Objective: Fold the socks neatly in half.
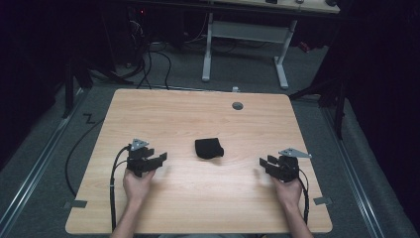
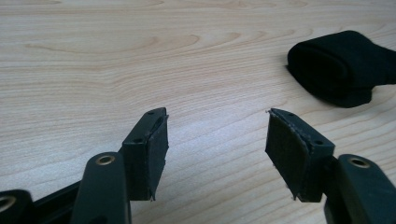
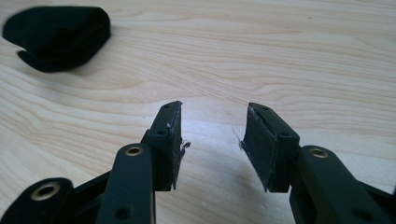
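A small black folded cloth bundle [image 1: 208,148] lies alone on the pale wooden surface [image 1: 198,198], ahead of and between both sets of fingers, touched by neither. The left gripper [image 1: 161,158] hovers low with its fingers [image 2: 154,151] apart and nothing between them; the cloth sits off to their right. The right gripper [image 1: 265,162] also has its fingers [image 3: 261,144] spread and empty, with the cloth forward and to their left. This looks like the approach step: each hand must next close in on the bundle from its own side. Nothing stands in the way; a grey round cable port [image 1: 237,105] lies well beyond.
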A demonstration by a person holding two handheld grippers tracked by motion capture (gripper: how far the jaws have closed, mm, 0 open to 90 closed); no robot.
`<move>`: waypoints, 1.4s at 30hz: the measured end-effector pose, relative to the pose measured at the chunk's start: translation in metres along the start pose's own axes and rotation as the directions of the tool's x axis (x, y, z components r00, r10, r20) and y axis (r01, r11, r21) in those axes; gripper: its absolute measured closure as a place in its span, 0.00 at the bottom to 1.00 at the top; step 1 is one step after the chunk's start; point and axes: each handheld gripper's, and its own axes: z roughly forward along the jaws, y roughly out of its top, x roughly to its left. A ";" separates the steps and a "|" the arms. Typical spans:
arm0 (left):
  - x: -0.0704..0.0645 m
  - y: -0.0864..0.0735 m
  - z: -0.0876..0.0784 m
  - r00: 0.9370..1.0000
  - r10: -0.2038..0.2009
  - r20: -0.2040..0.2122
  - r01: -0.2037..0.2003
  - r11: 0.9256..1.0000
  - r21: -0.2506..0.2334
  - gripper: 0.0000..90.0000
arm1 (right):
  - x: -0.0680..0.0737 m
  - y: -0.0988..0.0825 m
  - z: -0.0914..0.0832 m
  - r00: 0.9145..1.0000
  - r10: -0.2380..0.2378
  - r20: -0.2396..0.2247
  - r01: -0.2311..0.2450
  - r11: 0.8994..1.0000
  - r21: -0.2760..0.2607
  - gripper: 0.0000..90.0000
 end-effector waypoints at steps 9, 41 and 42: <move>0.000 -0.002 0.004 0.993 0.064 -0.097 -0.061 0.998 0.034 0.44 | -0.004 -0.002 0.003 0.998 -0.021 0.062 0.018 0.999 0.042 0.61; -0.001 -0.012 0.015 0.976 0.147 -0.159 -0.137 0.988 0.075 0.39 | -0.002 -0.009 0.013 0.988 -0.070 0.140 0.060 0.995 0.075 0.45; -0.001 -0.012 0.015 0.976 0.147 -0.158 -0.137 0.988 0.076 0.38 | -0.001 -0.009 0.013 0.988 -0.071 0.141 0.061 0.995 0.075 0.44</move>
